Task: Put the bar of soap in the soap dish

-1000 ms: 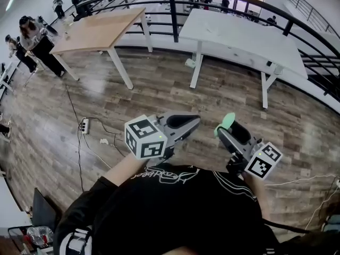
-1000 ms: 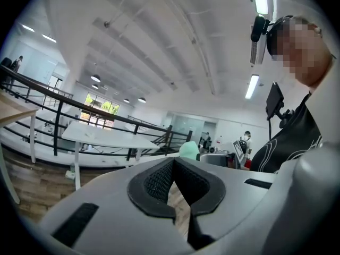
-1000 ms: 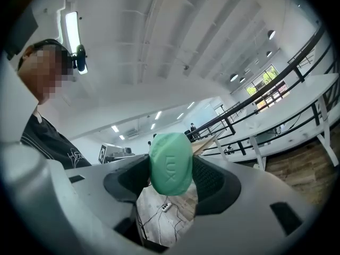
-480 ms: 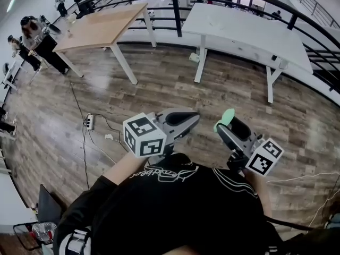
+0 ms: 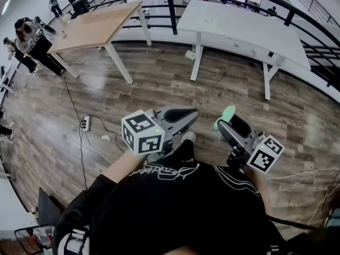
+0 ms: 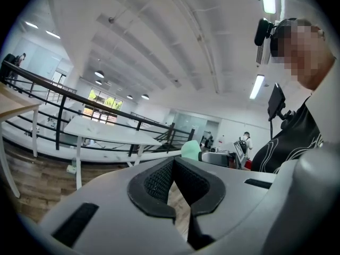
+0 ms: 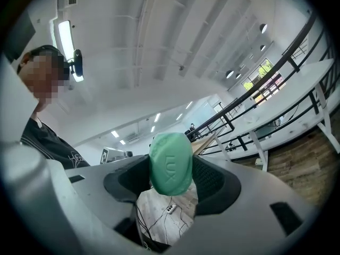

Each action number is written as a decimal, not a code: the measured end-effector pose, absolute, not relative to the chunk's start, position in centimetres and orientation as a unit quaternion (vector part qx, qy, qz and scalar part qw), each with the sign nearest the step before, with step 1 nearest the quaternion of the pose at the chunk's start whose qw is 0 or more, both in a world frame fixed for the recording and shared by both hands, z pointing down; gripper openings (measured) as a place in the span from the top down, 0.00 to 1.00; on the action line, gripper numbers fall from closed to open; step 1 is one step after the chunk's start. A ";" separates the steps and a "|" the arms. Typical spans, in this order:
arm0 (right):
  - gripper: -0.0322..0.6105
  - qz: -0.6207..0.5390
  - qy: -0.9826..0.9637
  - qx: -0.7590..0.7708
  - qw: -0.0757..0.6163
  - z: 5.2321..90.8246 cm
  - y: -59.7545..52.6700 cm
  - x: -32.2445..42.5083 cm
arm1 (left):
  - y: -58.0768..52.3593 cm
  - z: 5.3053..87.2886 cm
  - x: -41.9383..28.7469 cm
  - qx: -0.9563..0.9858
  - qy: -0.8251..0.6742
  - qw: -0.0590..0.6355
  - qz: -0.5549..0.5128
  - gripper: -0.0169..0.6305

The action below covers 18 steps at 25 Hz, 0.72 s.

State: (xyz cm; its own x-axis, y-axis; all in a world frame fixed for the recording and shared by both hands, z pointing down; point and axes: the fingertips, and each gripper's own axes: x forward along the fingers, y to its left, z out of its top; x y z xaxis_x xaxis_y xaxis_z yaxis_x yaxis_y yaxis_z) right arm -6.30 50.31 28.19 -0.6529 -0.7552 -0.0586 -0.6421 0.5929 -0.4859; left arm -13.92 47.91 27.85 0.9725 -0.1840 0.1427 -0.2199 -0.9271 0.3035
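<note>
Right tool (image 5: 225, 123) is clamped on the soap (image 7: 170, 163), gripping its narrow edges. The long axis runs crosswise to the closing line, and the top end pokes past the tips, pointing forward and up. Left tool (image 5: 187, 116) is closed on nothing, just beside it. No soap dish shows in any view (white surface (image 5: 239, 28) lies well ahead), so I can't tell its bearing.
</note>
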 end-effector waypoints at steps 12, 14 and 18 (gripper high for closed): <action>0.63 -0.229 0.867 -0.422 0.134 30.4 44.7 -3.1 | 41.7 30.0 -10.8 0.981 -0.080 0.171 0.049 0.96; 0.63 -0.234 0.865 -0.423 0.134 30.8 42.5 -2.7 | 39.6 30.4 -10.3 0.980 -0.079 0.176 0.053 0.96; 0.63 -0.248 0.861 -0.423 0.133 31.3 36.8 -1.9 | 33.9 31.2 -9.5 0.976 -0.080 0.191 0.059 0.96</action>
State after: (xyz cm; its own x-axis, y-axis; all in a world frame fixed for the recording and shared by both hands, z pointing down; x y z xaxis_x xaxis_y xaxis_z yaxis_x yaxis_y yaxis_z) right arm -1.87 36.80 31.27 -0.6067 -0.7947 -0.0193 -0.6632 0.5194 -0.5389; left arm -9.48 33.93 31.19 0.9801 -0.1343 0.1464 -0.1796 -0.9139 0.3639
